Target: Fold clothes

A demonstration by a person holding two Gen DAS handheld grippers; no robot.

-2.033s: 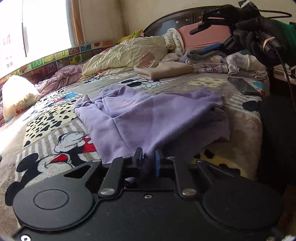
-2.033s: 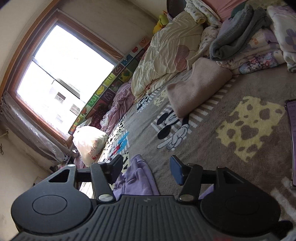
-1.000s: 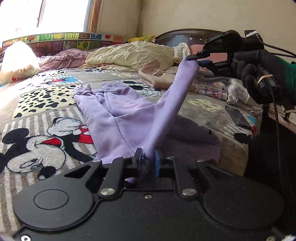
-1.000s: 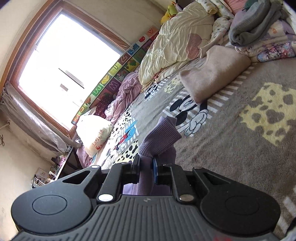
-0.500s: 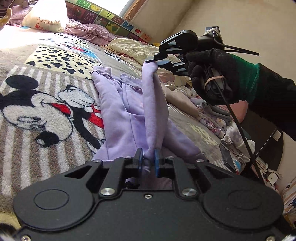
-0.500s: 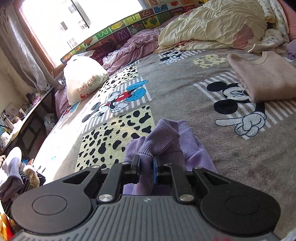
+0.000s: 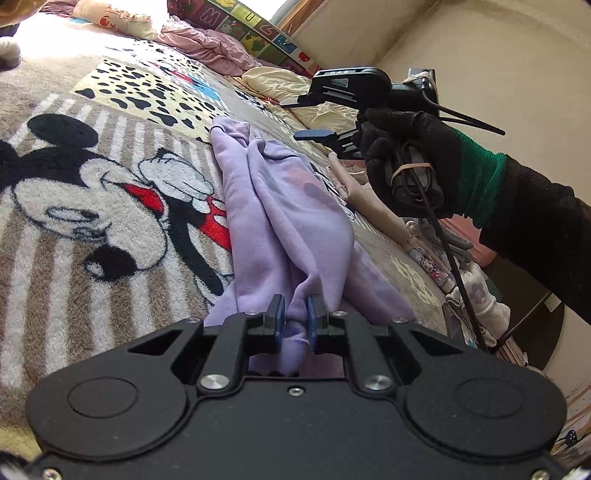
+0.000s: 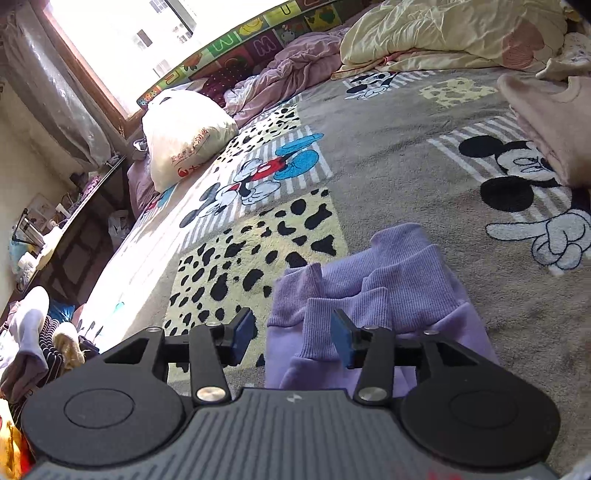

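Observation:
A lilac sweatshirt [image 7: 288, 218] lies folded lengthwise on the cartoon-print bed blanket [image 7: 92, 192]. My left gripper [image 7: 293, 321] is shut on a bunch of its near edge. In the left wrist view my right gripper [image 7: 314, 118], held by a black-gloved hand, hangs open above the far end of the sweatshirt. Seen from the right wrist, the right gripper [image 8: 291, 334] stands open just over the ribbed cuffs and hem of the sweatshirt [image 8: 373, 291], holding nothing.
A folded beige garment [image 8: 550, 122] lies at the right. A cream quilt [image 8: 443, 33] and pink bedding are heaped at the head of the bed. A white stuffed bag [image 8: 184, 133] sits by the window. More clothes pile up on the bed's right side [image 7: 461, 273].
The right gripper carried the sleeve end over the sweatshirt, laid it on the far cuffs and opened. The left gripper kept its hold and swung closer to the blanket.

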